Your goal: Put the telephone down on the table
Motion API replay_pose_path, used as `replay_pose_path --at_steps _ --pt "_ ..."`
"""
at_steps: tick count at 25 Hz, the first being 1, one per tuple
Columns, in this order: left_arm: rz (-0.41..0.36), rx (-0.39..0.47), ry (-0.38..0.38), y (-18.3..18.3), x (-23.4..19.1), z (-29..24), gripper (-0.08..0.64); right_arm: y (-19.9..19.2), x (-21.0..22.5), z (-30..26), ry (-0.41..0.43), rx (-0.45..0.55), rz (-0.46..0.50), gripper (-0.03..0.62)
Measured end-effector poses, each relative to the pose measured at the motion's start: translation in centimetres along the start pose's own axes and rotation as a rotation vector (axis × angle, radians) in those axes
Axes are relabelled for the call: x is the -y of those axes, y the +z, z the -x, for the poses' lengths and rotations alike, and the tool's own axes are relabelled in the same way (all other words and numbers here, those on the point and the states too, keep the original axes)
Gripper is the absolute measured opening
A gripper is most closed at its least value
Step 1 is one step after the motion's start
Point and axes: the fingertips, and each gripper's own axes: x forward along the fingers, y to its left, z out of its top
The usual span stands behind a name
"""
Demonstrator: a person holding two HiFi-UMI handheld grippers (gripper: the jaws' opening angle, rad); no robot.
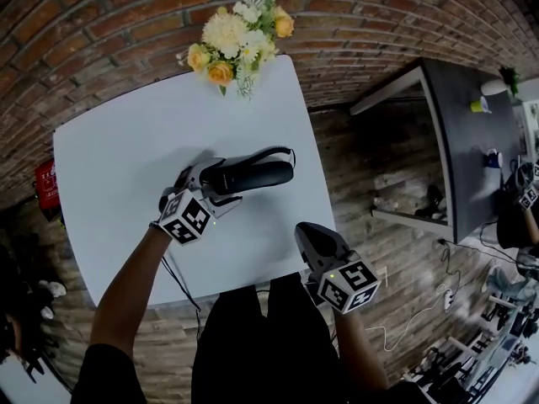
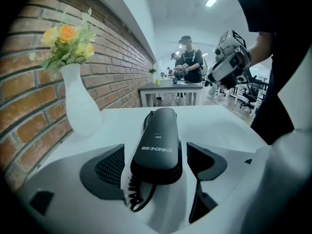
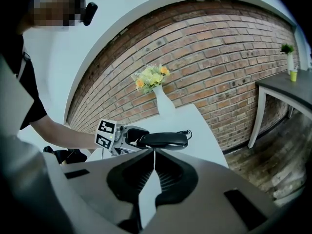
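Note:
A black telephone handset (image 1: 248, 175) lies flat on the white table (image 1: 126, 158), its coiled cord (image 2: 136, 191) curling off the near end. My left gripper (image 1: 221, 185) stands open around that near end. In the left gripper view the handset (image 2: 158, 140) sits between the two pads (image 2: 109, 172), with a narrow gap on each side. My right gripper (image 1: 312, 236) hangs shut and empty over the table's front right edge, apart from the handset. In the right gripper view its jaws (image 3: 154, 152) meet, and the handset (image 3: 163, 139) and left gripper (image 3: 131, 136) lie beyond them.
A white vase of yellow flowers (image 1: 240, 36) stands at the table's far edge against the brick wall. A dark table (image 1: 467, 116) stands to the right across the wood floor. A thin cable (image 1: 181, 284) hangs below the front edge. A person (image 2: 187, 57) stands far off.

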Motion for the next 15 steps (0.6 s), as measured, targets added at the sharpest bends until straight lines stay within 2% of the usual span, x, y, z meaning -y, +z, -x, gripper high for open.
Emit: replay_pose_path --at_steps 9,15 --pt "0.137 0.066 0.187 2.4 -0.9 5.3 0.397 2.4 -1.1 0.9 0.078 0.042 0.069 0.023" --pt "0.336 0.160 0.350 5.7 1.5 10.2 0.396 3.7 -1.2 3.6 0.176 0.050 0.135 0.023"
